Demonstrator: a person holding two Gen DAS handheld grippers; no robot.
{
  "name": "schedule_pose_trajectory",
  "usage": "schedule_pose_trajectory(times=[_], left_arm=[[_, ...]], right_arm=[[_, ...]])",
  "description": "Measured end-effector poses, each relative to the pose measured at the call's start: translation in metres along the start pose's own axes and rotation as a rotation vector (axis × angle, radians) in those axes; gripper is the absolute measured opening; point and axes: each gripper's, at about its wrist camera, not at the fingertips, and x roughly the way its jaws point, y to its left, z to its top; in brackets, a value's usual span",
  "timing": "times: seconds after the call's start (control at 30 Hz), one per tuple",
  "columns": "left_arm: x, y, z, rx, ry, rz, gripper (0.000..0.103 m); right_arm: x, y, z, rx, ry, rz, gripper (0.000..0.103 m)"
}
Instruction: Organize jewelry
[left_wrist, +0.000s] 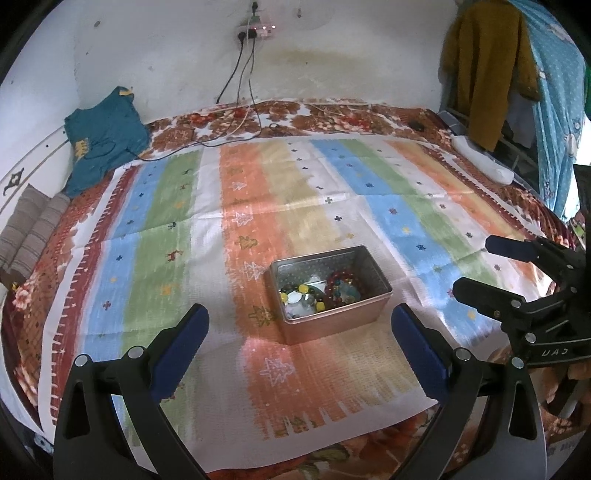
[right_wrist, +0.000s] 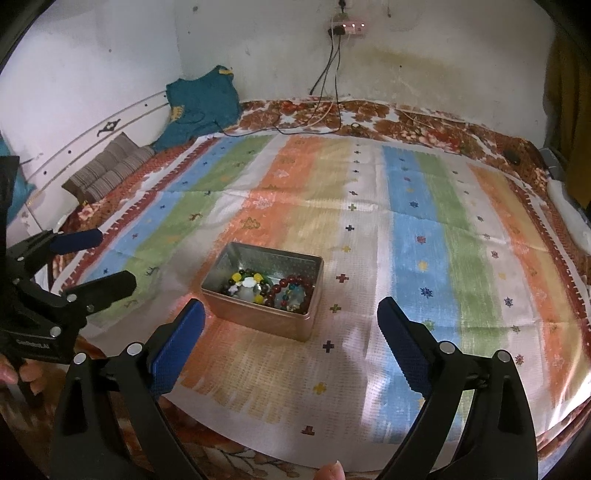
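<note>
tin (left_wrist: 330, 295) sitting on striped cloth (left_wrist: 258, 206) on bed, holding beads (left_wrist: 341, 286) | left gripper (left_wrist: 299, 332) and right gripper (right_wrist: 290, 330) hovering near it, jaws spread, grasping nothing | beads likely light, slippery, loose: pinching one strand; tin stiff, grip its rim

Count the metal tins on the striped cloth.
1. The tin sits open near the middle of the striped cloth, beads inside, ahead of both open claws. No other tin shows.
</note>
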Motion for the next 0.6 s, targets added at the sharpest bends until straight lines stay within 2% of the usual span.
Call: schedule_pose_trajectory(times=[0.37, 0.6], left_arm=[[-0.0024, -0.0060, -0.0008, 0.015, -0.017, -0.016, 0.097], [-0.0039, -0.0099, -0.0019, 0.029, -0.025, -0.022, 0.097]], right_arm=[[-0.0080, 0.0030, -0.0017, -0.017, -0.031, 0.022, 0.096], [-0.0101, 0.0088, -0.0045, -0.036, -0.045, 0.007, 0.096]])
